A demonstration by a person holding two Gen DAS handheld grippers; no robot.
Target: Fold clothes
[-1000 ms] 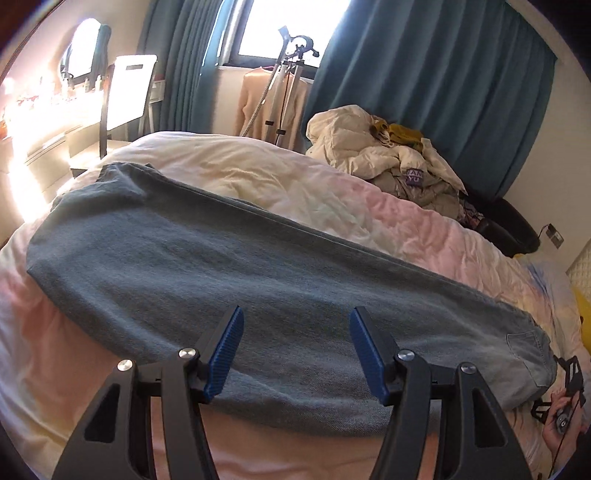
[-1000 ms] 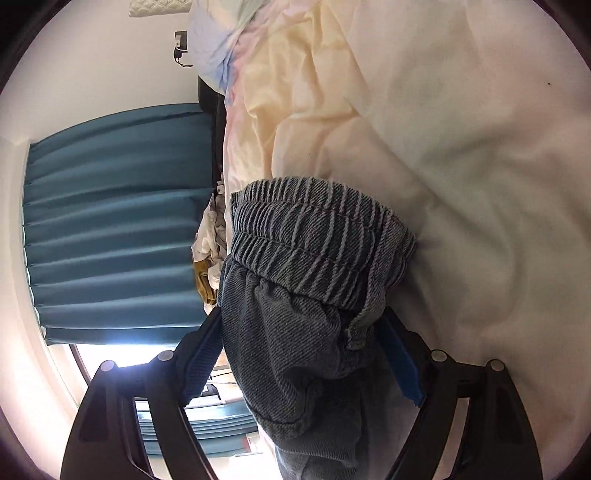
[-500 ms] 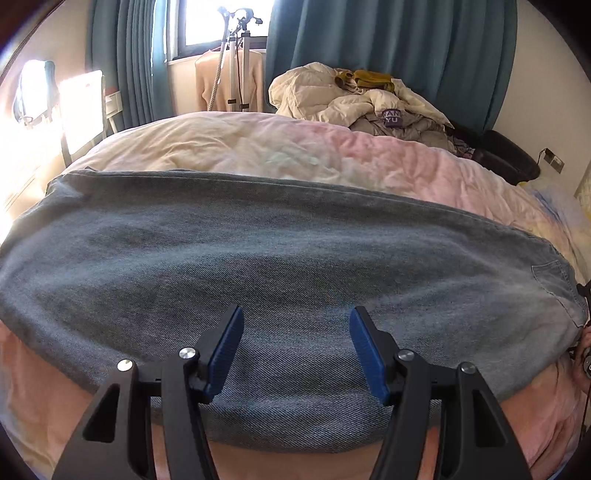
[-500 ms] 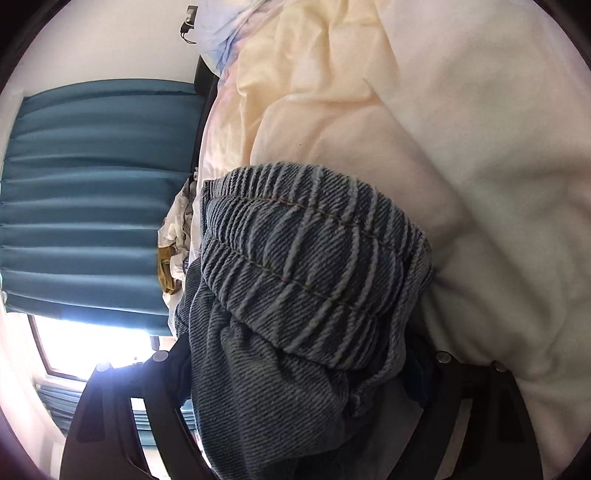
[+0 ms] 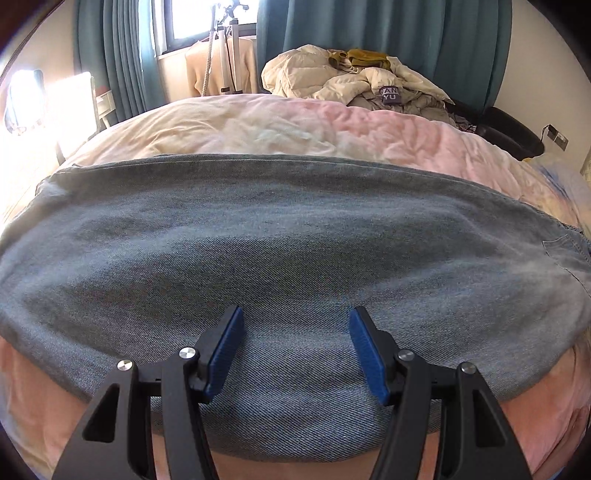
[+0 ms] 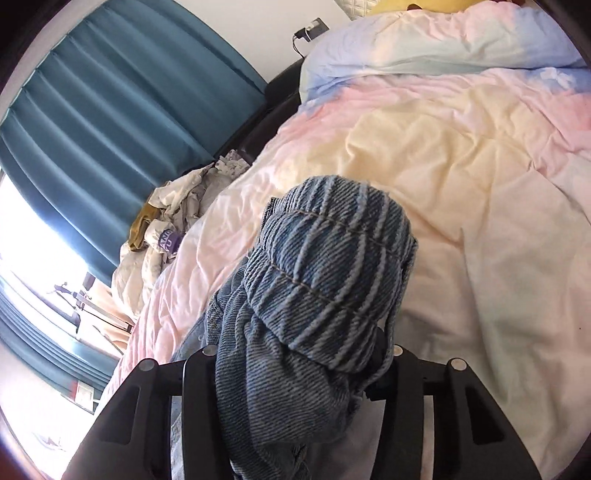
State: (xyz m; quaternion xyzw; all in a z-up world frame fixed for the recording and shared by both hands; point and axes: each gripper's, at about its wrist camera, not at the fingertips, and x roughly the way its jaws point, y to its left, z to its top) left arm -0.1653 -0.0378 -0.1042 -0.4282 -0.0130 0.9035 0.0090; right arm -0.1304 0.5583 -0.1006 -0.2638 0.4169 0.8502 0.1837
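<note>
Jeans spread across the bed, one end gripped

The jeans (image 5: 295,258) lay flat across the pastel duvet (image 5: 332,125) of the bed, and the left gripper (image 5: 295,332) hovered over the denim with its jaws spread, holding nothing. The right gripper (image 6: 295,354) had its jaws pinching the bunched elastic waistband (image 6: 328,273) (blue pads hidden by fabric), lifted above the duvet. A heap of pale clothes (image 5: 351,77) sat beyond the bed by the teal curtains (image 5: 406,33).
</note>
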